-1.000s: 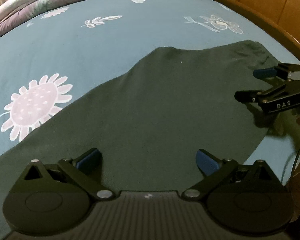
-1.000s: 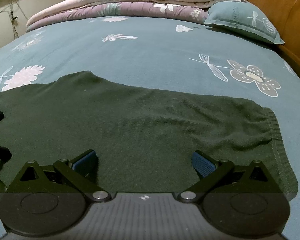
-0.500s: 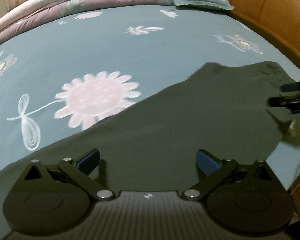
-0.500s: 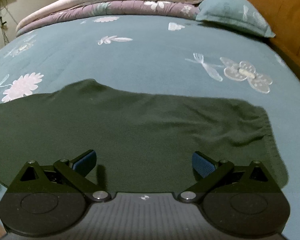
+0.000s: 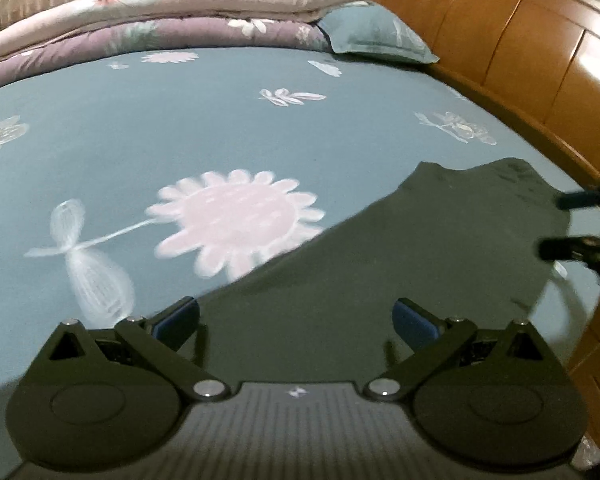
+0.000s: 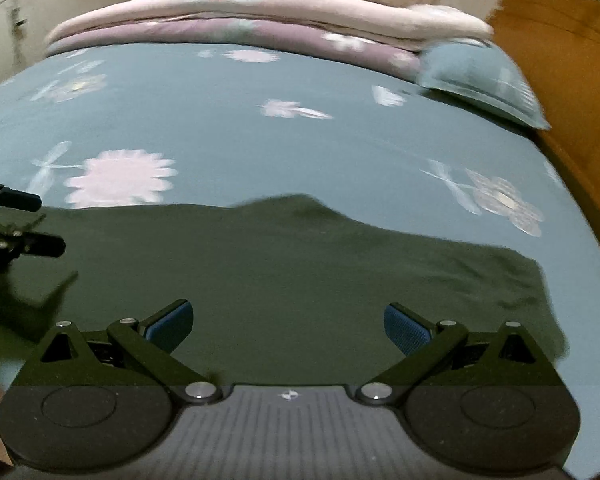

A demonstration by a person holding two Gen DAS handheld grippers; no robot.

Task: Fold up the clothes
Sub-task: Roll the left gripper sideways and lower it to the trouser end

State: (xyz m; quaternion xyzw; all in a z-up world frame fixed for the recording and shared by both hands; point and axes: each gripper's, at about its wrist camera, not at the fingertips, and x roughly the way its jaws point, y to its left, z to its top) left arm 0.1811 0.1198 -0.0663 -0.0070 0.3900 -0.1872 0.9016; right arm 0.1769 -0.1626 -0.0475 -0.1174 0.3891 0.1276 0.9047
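My left wrist camera sits low and close over the dark garment (image 5: 440, 264), facing the far folded quilt (image 5: 172, 12) and, to the right, the headboard (image 5: 520, 48). My right wrist camera looks the same way from further right. Both share the garment, bedsheet (image 6: 260, 140), quilt and pillow (image 6: 480, 76).

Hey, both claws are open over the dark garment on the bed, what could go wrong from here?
Three risks, as I judge it:
1. The garment lies flat, so an open left claw or right claw may pinch the sheet too.
2. The frames are blurred; a fast grab could miss the edge.
3. The hem is wrinkled and may fold crooked.
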